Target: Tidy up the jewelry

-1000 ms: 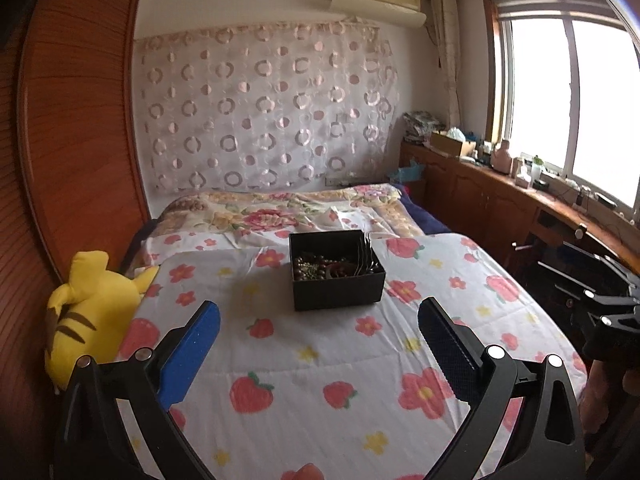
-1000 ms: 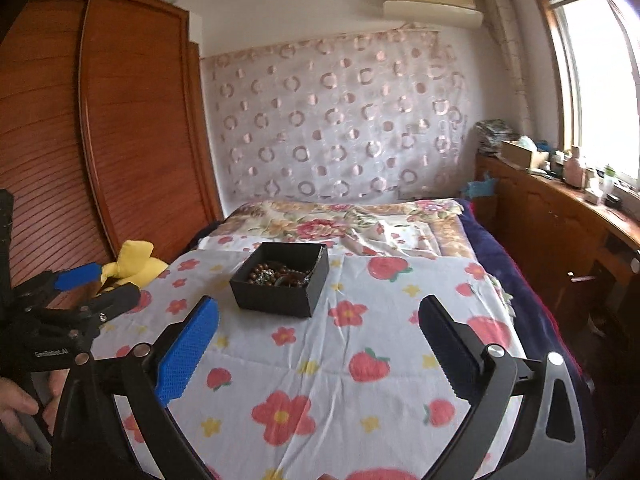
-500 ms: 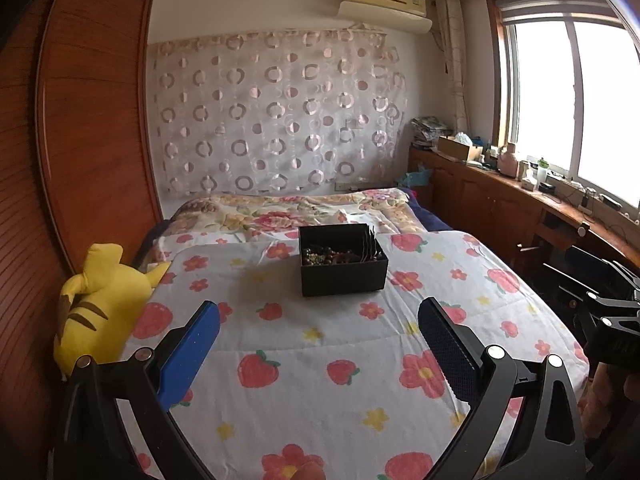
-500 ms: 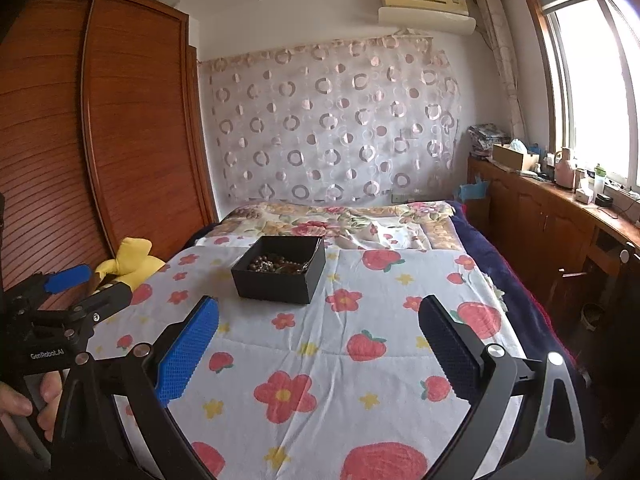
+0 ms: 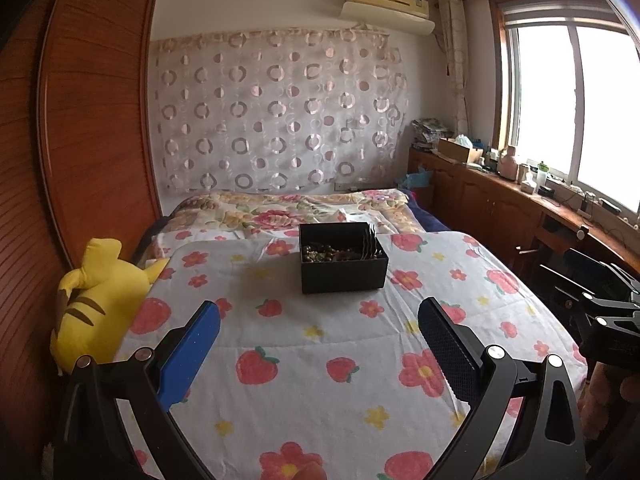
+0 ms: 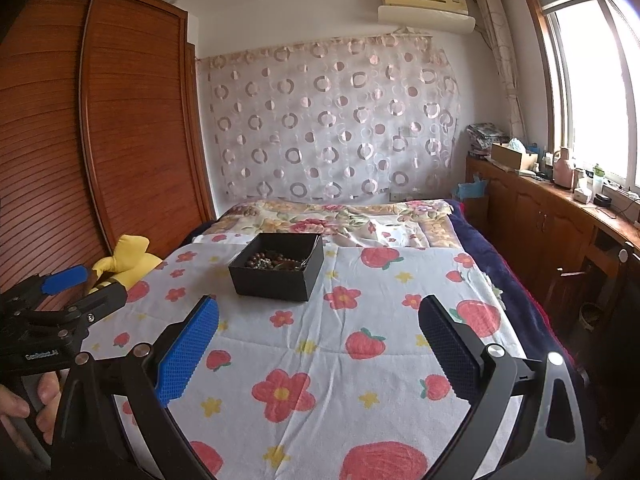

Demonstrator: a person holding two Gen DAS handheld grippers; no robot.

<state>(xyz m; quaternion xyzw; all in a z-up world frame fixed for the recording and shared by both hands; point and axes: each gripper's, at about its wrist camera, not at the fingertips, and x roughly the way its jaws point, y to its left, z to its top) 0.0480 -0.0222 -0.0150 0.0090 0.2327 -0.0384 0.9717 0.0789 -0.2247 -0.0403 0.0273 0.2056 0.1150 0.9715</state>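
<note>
A black open box (image 5: 343,268) holding a tangle of beaded jewelry (image 5: 326,252) sits on the flowered bedspread (image 5: 320,360), well beyond both grippers. It also shows in the right wrist view (image 6: 277,270), with beads (image 6: 272,261) inside. My left gripper (image 5: 319,340) is open and empty, held above the bed short of the box. My right gripper (image 6: 319,338) is open and empty, held to the right of the left one and aimed at the bed. The left gripper also shows at the left edge of the right wrist view (image 6: 76,284).
A yellow plush toy (image 5: 96,300) lies at the bed's left edge against the wooden wardrobe (image 5: 80,140). A wooden counter (image 5: 520,208) with bottles and boxes runs under the window on the right. A folded floral quilt (image 5: 296,212) lies behind the box.
Both grippers have tilted up and drawn back a little, so the box sits lower and slightly farther in each view. Both stay open and empty.
</note>
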